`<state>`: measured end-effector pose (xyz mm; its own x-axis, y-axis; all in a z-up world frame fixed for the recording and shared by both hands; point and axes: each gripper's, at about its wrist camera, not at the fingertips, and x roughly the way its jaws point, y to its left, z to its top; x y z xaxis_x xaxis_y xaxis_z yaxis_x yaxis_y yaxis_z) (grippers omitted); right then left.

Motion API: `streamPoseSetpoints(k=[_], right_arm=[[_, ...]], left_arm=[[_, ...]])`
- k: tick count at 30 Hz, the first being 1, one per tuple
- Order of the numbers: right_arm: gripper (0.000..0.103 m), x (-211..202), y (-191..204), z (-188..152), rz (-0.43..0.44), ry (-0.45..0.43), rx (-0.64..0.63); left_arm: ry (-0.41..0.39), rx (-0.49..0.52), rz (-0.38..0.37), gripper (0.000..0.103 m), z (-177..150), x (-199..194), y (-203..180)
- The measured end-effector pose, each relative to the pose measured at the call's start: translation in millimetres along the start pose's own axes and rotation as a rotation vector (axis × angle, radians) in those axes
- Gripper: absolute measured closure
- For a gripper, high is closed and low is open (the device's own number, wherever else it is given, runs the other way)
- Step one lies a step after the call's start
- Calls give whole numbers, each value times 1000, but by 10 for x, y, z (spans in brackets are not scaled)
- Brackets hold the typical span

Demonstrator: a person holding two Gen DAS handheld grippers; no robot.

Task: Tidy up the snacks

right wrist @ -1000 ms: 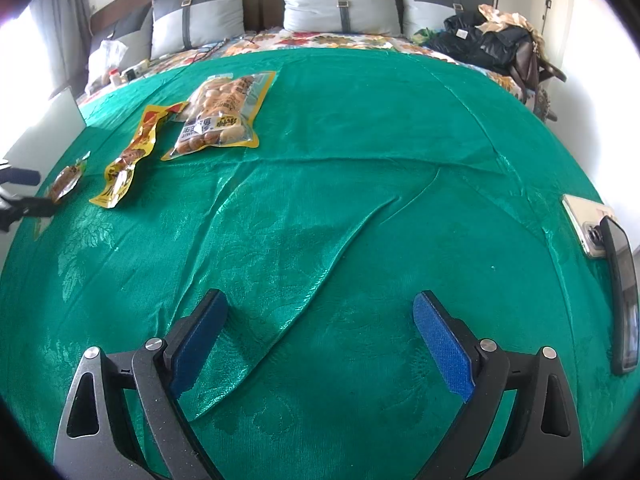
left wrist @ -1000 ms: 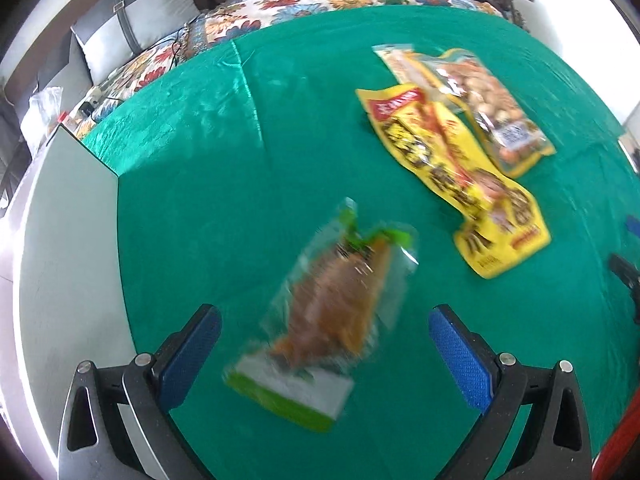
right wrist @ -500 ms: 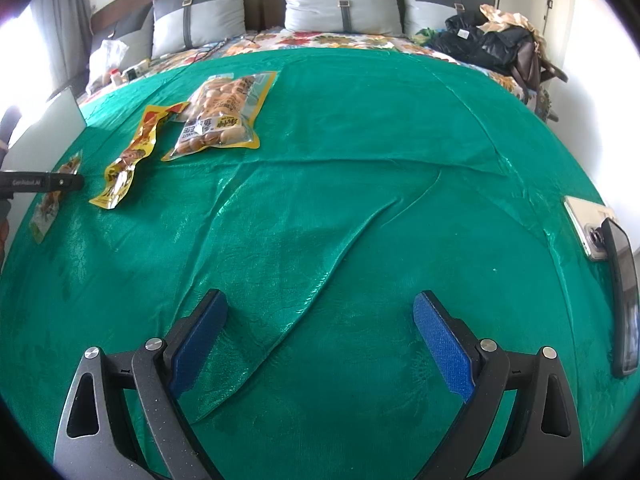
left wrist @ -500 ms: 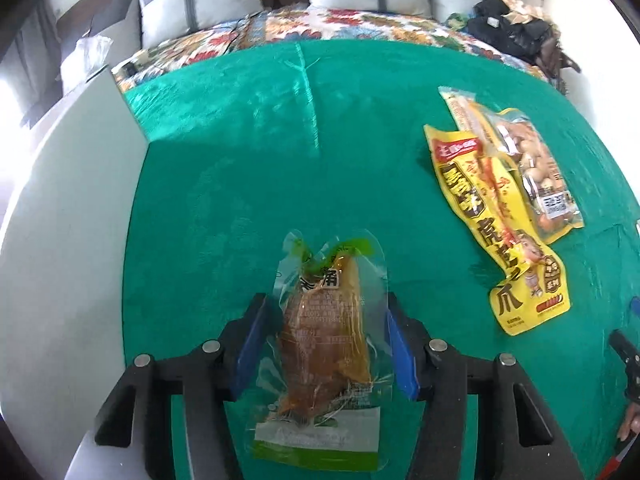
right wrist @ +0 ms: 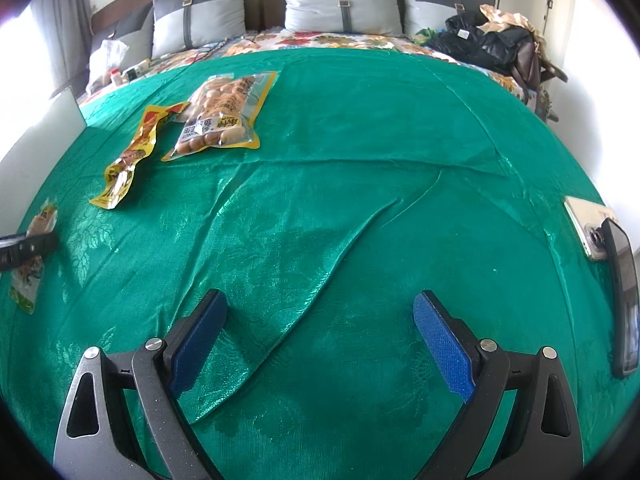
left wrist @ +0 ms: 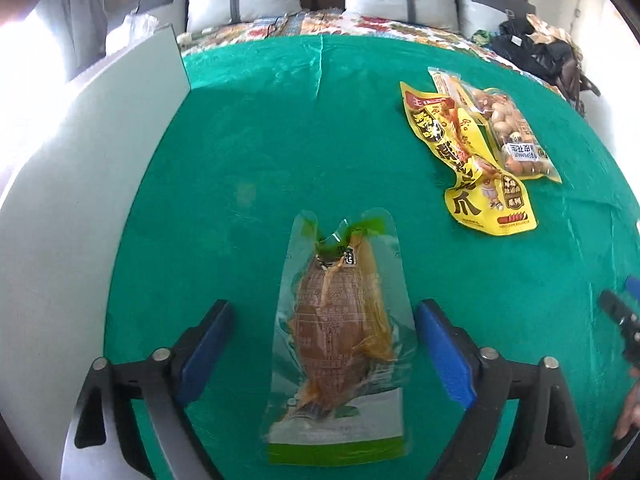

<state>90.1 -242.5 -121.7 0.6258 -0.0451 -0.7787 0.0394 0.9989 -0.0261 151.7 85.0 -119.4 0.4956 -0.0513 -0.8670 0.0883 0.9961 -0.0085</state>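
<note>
Left gripper [left wrist: 324, 344] was spread wide, jaws either side of the clear snack pouch [left wrist: 340, 332], neither blue pad touching it. Pouch lay flat on the green cloth [left wrist: 256, 152], long axis running away from the camera, green printed strip at the near end, brownish-orange contents under glossy film. White board [left wrist: 80, 200] stood along the cloth's left edge, close to the left jaw; little room on that side. Open cloth ahead of the pouch and to its right.

Yellow foil pouch [left wrist: 468, 160] lay further off to the right, crinkled and slightly twisted, its far end overlapping the clear-fronted nut bag [left wrist: 516, 132] beside it. Both flat, well apart from the clear snack pouch.

Right gripper [right wrist: 320, 340] was also released, jaws apart with nothing between them, above bare cloth. Cloth was shiny, damask-patterned, with a long diagonal crease running from between the jaws toward the far right. Wide unobstructed stretch across the middle. Two phones [right wrist: 616, 280] sat at the cloth's right edge, one overlapping the other. Pillows [right wrist: 340, 4] and a dark pile of bags [right wrist: 492, 44] lay beyond the far edge on the bed.
</note>
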Motion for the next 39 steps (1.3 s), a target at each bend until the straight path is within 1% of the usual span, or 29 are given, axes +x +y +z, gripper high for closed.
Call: streamPoseSetpoints(k=[1,2,3,8,12,39], right_arm=[[7,0,0,0,0,0,0],[7,0,0,-1,0,0,0],[7,1,0,-1,0,0,0],[6,1,0,-2,0,0,0],[6,1,0,-1,0,0,0],[6,3,0,-3,0,-1,-1]], left_arm=[[-4,-4,2,3,-10,7,49],[-6,-10,8,0,-21,36,105],[-10,-18,3,0,-38,43,129],[-62,22,-15,0,-37,99,159],[-93,21,-14,0,-51,105,153],[-94,19,-16,0,-56,104,147]])
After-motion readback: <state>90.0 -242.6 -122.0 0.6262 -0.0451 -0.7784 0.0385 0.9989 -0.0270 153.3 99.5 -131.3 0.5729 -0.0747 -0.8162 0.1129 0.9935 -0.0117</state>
